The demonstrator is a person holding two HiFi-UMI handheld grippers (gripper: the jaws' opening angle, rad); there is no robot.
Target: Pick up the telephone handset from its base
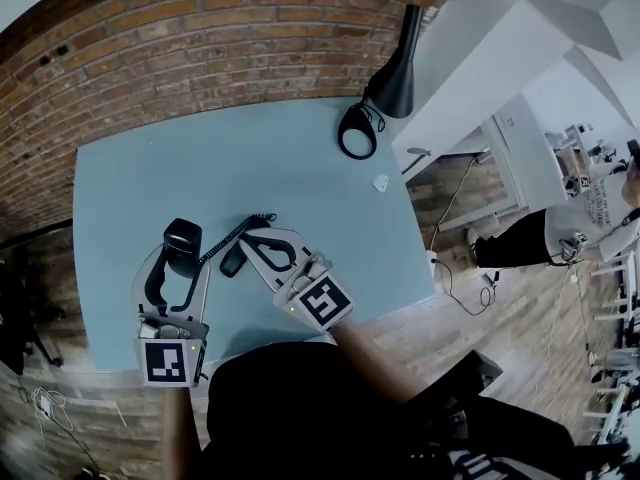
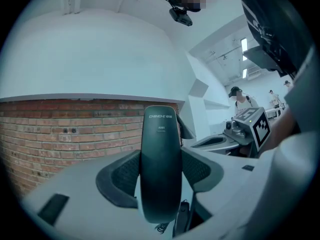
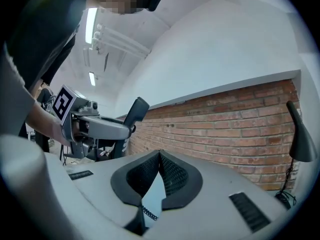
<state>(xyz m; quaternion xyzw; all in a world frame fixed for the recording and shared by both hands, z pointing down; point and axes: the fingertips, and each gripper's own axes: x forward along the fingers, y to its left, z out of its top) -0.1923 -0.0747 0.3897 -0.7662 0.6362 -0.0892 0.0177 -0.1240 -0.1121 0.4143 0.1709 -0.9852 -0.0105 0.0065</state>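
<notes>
Our left gripper point(image 2: 160, 175) pinches the black handset point(image 2: 161, 134) upright, clear of its base point(image 1: 232, 261). The right gripper point(image 3: 159, 160) has its tips pressed together, empty. Raised high, the coiled cord point(image 1: 226, 238) could drag the base along.

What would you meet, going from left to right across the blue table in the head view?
Left hand-held gripper shut on the telephone handset → right hand-held gripper, shut on nothing → black desk lamp. The coiled cord overlaps the right gripper, so it is left out.
</notes>
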